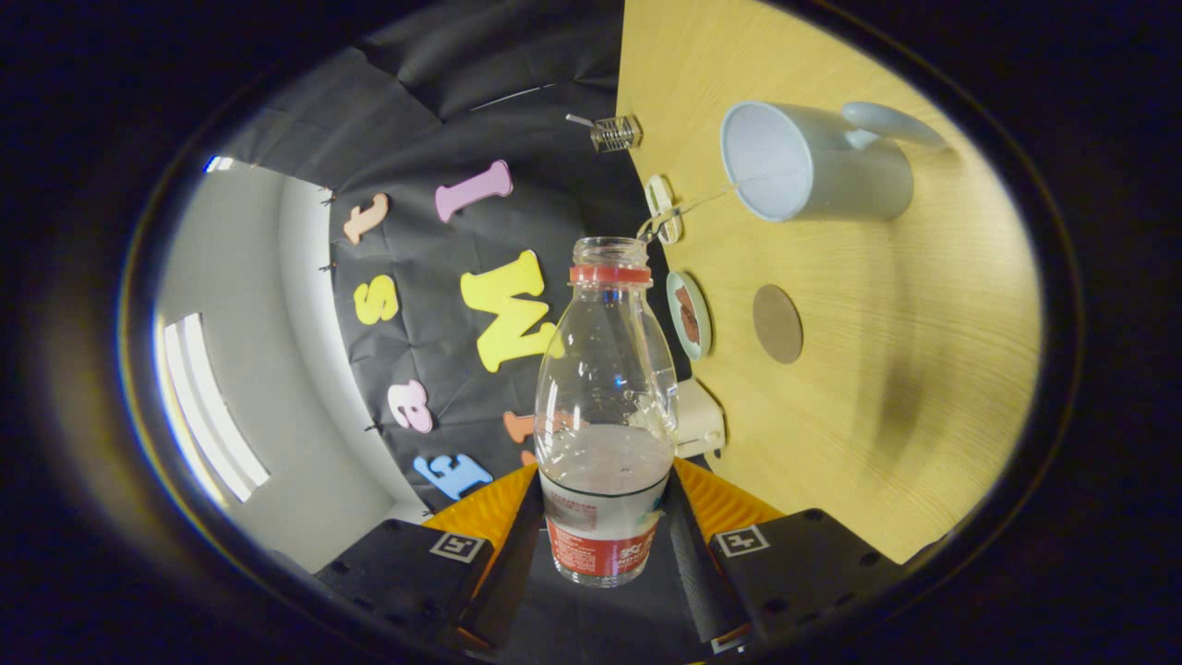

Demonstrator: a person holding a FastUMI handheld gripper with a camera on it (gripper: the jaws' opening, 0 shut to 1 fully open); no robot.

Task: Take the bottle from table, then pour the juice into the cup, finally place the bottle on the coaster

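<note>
The bottle [605, 416] is held at lower centre, clamped between both fingers of the gripper [605, 531], its open neck pointing up the frame. A little clear liquid is seen in its lower part. The table [886, 388] fills the right side, tilted on edge in the view. At upper right the cup [813, 166] is seen with its mouth facing left; its contents cannot be made out. Below it lies the round coaster [777, 323], well apart from the bottle. A small dish [689, 314], perhaps, and a white box [697, 420] sit along the table edge beside the bottle.
</note>
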